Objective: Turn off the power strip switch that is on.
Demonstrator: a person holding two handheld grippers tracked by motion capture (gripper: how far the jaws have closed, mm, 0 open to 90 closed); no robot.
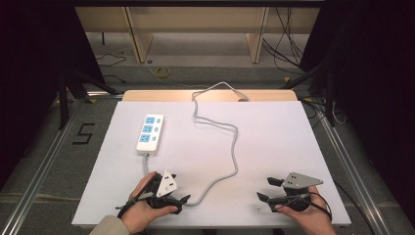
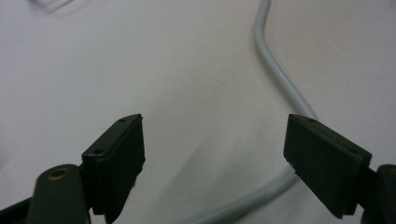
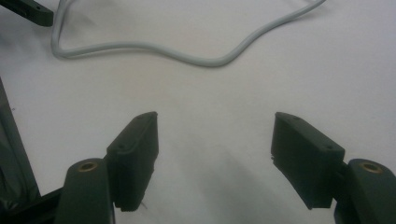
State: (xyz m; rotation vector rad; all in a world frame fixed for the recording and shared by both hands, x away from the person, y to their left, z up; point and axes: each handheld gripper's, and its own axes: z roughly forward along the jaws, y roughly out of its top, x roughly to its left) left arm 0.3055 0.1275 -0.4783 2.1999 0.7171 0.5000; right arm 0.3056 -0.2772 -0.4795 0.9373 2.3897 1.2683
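Right now I have both grippers low at the near edge of the bench, each held in a hand whose forearm is cut off by the bottom of the high view. My left gripper points toward the middle of the bench, its jaws standing wide apart with nothing clamped between them. In the left gripper view the grey cable runs down from the top, passes behind the right-hand jaw and curves back out low between the two jaws, lying on the bench surface; I cannot tell whether that jaw touches the cable or merely sits in front of it. My right gripper is well apart from the left one, on the other side of the bench, and its jaws are also spread wide over bare white surface. In the right gripper view the cable loops across the top, well ahead of the jaws, and both its ends run out of the picture. From above, the cable starts at the white power strip, which lies on the left half of the bench beyond my left hand, swings past the left gripper, snakes up the middle and drops over the far edge, where I lose it. The strip's blue sockets are too small to make out in detail.
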